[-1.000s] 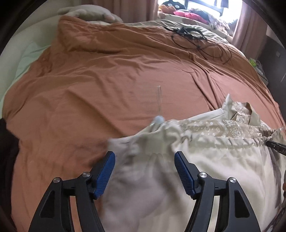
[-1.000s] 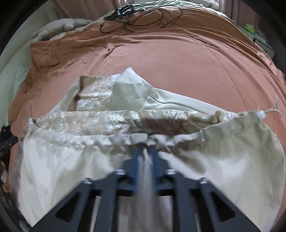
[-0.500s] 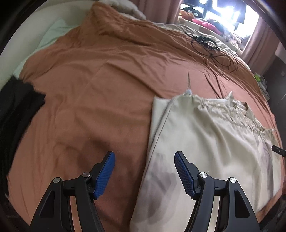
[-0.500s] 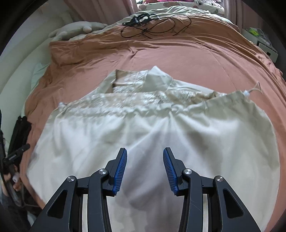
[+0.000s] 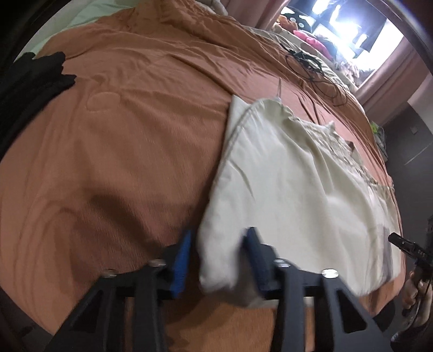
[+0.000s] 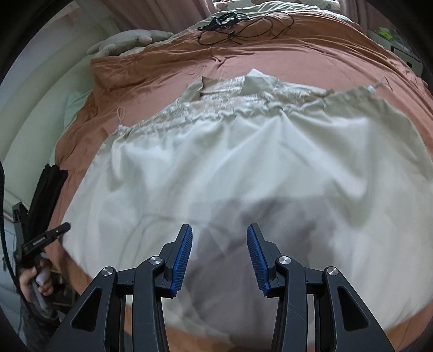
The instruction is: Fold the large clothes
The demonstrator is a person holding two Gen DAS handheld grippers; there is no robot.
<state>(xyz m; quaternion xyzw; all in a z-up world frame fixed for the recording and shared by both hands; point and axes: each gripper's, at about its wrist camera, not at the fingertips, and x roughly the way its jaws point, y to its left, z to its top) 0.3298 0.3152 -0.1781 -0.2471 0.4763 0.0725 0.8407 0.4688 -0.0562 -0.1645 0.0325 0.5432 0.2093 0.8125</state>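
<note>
A large cream garment with a gathered drawstring band and a patterned upper part lies spread on a rust-orange bedspread. In the left wrist view the garment lies to the right, and its near left corner sits between the blue pads of my left gripper, whose jaws stand apart around the cloth. My right gripper is open and empty, just above the garment's near middle. My left gripper also shows at the left edge of the right wrist view.
A black garment lies at the bed's left side. Black cables lie at the far end of the bed, near a pillow. A bright window is beyond the bed. The bed's near edge is just below both grippers.
My right gripper let go of the gathered band and drew back to the near edge, open. My left gripper moved back to the garment's near left corner, and its jaws have narrowed around the cloth.
</note>
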